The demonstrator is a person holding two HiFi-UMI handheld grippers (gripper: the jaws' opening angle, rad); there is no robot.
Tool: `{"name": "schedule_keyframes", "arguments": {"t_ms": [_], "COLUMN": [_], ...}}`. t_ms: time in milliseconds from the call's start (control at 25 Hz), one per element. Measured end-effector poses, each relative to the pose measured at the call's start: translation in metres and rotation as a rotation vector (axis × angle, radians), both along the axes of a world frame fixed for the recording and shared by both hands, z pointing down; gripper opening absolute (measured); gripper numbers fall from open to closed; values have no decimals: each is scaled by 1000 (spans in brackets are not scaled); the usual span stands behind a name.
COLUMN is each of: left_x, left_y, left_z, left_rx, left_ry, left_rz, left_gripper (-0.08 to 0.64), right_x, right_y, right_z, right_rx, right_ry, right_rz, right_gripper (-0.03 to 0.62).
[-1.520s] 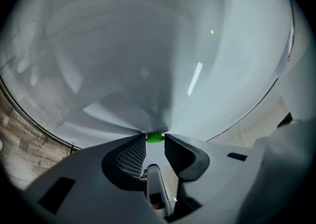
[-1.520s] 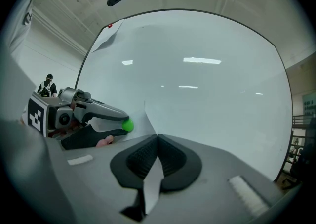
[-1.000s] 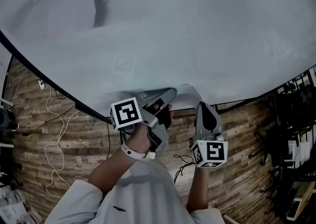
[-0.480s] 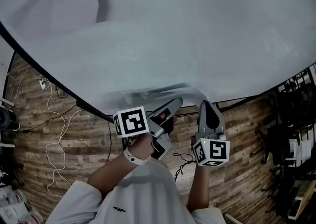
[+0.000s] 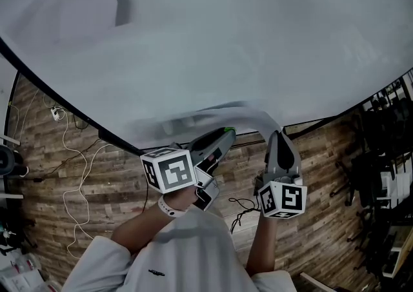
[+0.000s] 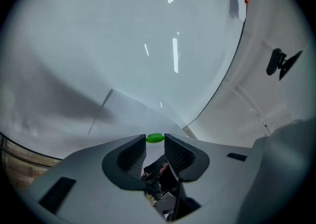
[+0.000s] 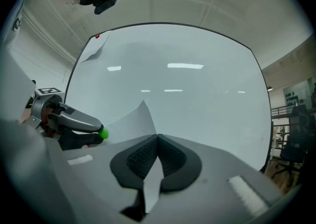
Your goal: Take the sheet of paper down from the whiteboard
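Observation:
The whiteboard [image 5: 213,33] fills the upper head view. The sheet of paper [image 5: 242,114] curls off its lower edge, and my right gripper [image 5: 277,136] is shut on the paper's right part. In the right gripper view the paper [image 7: 132,121] runs between the closed jaws of the right gripper [image 7: 158,137]. My left gripper [image 5: 227,132] stands just left of the sheet, its jaw tips closed on a small green magnet [image 6: 154,138]. That magnet [image 7: 103,132] also shows at the tip of the left gripper [image 7: 98,130] in the right gripper view, off the board.
Another sheet [image 7: 94,52] hangs under a red magnet [image 7: 97,36] at the board's top corner. Below the board lie a wooden floor [image 5: 77,175], white cables [image 5: 64,155] at the left and dark chairs and stands [image 5: 381,168] at the right.
Both grippers have drawn back a little from the board. The left gripper has rolled, turning its marker cube. The paper's lower edge has lifted further off the board with the right gripper.

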State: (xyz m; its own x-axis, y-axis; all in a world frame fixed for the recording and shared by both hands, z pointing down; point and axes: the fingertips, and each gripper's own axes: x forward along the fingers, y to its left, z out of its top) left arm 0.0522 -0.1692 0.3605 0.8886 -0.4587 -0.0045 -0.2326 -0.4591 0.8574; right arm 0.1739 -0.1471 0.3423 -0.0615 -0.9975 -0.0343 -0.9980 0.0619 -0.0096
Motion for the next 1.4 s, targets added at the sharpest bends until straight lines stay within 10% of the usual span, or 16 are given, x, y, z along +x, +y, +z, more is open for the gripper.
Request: {"name": "schedule_keyframes", "arguments": {"t_ms": [840, 1400], "left_x": [-11, -26], "left_y": [-2, 12], "left_z": [7, 9], "left_rx": [493, 679], "left_ry": [-407, -505], "left_rz": [-87, -139], "left_gripper": [120, 120], "right_x": [41, 38], "right_y": [51, 73], "right_z": [21, 38], "right_rx": [-4, -6], "right_ry": [-90, -112], "right_rz": [181, 213], "right_gripper": [9, 9]}}
